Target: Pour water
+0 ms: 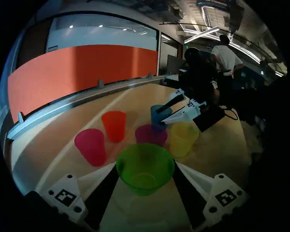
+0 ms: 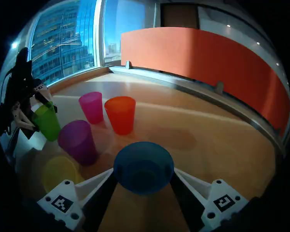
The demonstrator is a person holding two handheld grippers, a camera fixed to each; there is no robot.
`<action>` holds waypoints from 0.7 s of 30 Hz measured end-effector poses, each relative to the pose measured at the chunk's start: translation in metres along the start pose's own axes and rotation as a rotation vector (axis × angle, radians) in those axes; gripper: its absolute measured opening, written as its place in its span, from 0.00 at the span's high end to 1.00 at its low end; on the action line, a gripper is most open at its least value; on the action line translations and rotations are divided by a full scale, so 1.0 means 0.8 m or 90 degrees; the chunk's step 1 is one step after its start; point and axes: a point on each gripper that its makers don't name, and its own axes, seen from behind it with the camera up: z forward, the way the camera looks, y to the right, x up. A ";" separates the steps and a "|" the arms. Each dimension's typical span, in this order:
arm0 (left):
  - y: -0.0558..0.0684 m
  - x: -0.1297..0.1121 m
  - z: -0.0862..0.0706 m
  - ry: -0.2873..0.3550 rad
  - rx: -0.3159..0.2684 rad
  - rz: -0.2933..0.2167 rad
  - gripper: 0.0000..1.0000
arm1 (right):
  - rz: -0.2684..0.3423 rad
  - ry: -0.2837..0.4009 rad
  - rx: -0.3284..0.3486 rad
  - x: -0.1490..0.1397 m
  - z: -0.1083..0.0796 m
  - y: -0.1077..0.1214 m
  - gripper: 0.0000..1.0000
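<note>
1. Left gripper [image 1: 145,165] clenched on green cup [image 1: 145,178], both fingers against its sides.
2. Right gripper [image 2: 144,171] grasps blue cup [image 2: 143,162] likewise.
3. Pink cup [image 1: 91,146], orange cup [image 1: 114,125], purple cup [image 1: 151,134] and yellow cup [image 1: 182,137] cluster midway on the table [image 2: 207,147]; bare wood runs to its far edge.

Big orange panel [image 1: 83,73] runs along the whole back edge of the pale wooden desk [image 1: 226,150], with a metal rail [image 2: 207,89] at its foot. Above the panel it's glass [image 1: 102,33], catching reflections of little ceiling spots. Off one end of the panel, tall windows [image 2: 67,42] look out on high-rises and blue sky, and sun lands in patches on the desk. Past the other end, strip lights [image 1: 201,34] hang under an open ceiling, and it's pretty dim there.
</note>
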 end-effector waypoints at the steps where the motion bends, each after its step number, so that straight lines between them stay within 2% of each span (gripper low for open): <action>1: -0.001 0.001 0.000 0.002 0.001 -0.002 0.11 | 0.002 0.003 0.000 0.001 0.000 0.000 0.11; 8: -0.004 0.011 -0.002 0.019 0.009 -0.011 0.11 | 0.009 0.037 -0.008 0.017 -0.012 -0.001 0.11; 21: -0.006 0.053 -0.018 0.073 0.029 -0.012 0.11 | 0.003 0.127 -0.015 0.082 -0.060 -0.017 0.11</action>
